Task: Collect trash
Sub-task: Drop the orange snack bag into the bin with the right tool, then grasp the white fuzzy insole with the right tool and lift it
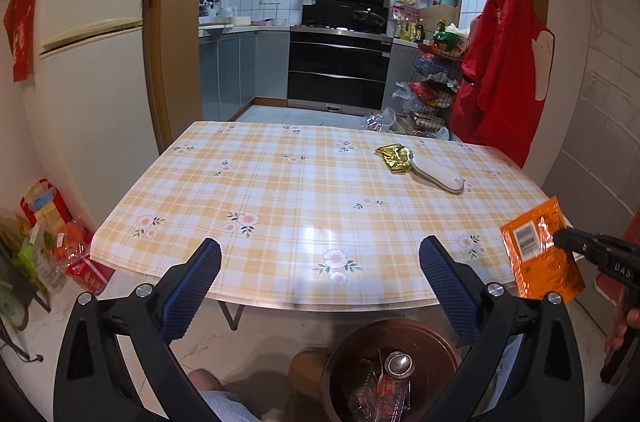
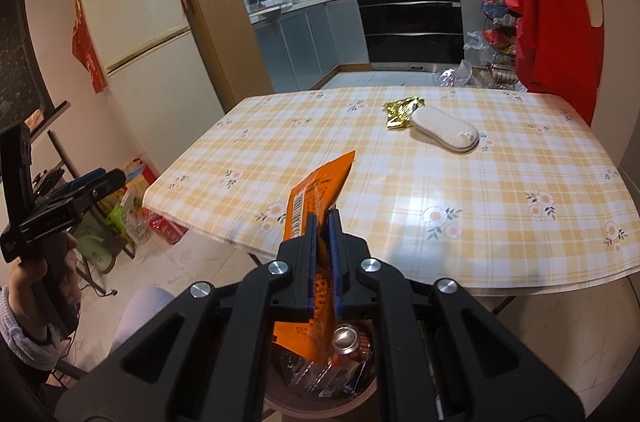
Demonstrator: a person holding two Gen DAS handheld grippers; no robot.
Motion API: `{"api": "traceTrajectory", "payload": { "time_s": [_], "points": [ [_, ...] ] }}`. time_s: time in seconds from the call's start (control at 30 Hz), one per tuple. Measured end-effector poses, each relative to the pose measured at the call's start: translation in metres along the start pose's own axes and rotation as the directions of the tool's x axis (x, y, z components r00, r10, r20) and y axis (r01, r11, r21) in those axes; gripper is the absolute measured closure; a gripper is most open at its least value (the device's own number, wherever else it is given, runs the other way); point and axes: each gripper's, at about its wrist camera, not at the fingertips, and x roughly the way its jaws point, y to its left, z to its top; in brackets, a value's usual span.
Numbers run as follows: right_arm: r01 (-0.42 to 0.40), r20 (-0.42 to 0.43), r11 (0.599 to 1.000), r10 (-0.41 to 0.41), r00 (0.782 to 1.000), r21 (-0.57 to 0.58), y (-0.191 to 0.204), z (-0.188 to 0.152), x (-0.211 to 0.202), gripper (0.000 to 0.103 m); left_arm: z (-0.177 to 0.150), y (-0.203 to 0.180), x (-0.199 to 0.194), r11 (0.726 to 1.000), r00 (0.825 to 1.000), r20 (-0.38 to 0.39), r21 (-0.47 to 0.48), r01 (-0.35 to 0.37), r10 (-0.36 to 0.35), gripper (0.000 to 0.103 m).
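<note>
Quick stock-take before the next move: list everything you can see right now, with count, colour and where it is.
orange packet: one, orange with barcode, clamped in the right hand-held gripper above the bin
gold wrapper: one, gold, crumpled, far right of the table, touching the insole
insole: one, off-white, beside the gold wrapper
bin: one, brown, on the floor below the table's near edge, holding a can and clear wrappers
can: one, silver top, inside the bin
table: one, yellow checked cloth with flowers
fridge: one, cream, left
apron: one, red, hanging right
left hand-held gripper: open, empty
right hand-held gripper: shut on the packet
</note>
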Motion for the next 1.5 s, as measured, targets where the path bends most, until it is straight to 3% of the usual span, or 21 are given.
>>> {"api": "traceTrajectory", "payload": {
  "time_s": [0.37,0.43,0.57,0.63,0.83,1.0,1.3,1.5],
  "points": [
    [-0.091,-0.099,0.996,0.089,0.991,-0.009,0.021,-0.01,0.023,0.089,-0.005,0.008,0.006,1.0,1.0,-0.017,-0.027,-0.004,0.004,0.006],
    [-0.1,-0.107,0.995,0.1,0.989,0.007,0.021,-0.013,0.027,0.068,-0.006,0.009,0.008,1.0,1.0,-0.021,-0.028,-0.005,0.004,0.006],
    [-0.071,-0.112,0.997,0.071,0.991,0.008,0.018,-0.016,0.031,0.059,-0.009,0.012,0.011,0.999,1.0,-0.029,-0.032,-0.01,0.009,0.006],
    [-0.05,-0.107,0.999,0.052,0.993,0.021,0.011,-0.016,0.032,0.045,-0.01,0.013,0.014,0.999,0.999,-0.036,-0.035,-0.014,0.012,0.006],
    [0.043,-0.092,0.998,-0.037,0.995,0.055,-0.014,-0.015,0.034,0.03,-0.014,0.016,0.024,0.999,0.998,-0.055,-0.041,-0.021,0.019,0.006],
    [0.106,-0.09,0.992,-0.099,0.991,0.068,-0.034,-0.015,0.039,0.023,-0.016,0.014,0.036,0.999,0.997,-0.073,-0.039,-0.023,0.02,0.006],
    [0.199,-0.072,0.979,-0.196,0.978,0.033,-0.072,-0.001,0.051,0.023,-0.01,0.005,0.068,1.0,0.994,-0.11,-0.021,-0.024,0.021,0.006],
    [0.235,-0.093,0.972,-0.236,0.967,-0.027,-0.106,0.021,0.086,0.023,0.0,-0.007,0.103,1.0,0.991,-0.133,0.006,-0.025,0.026,0.006]
  ]
}}
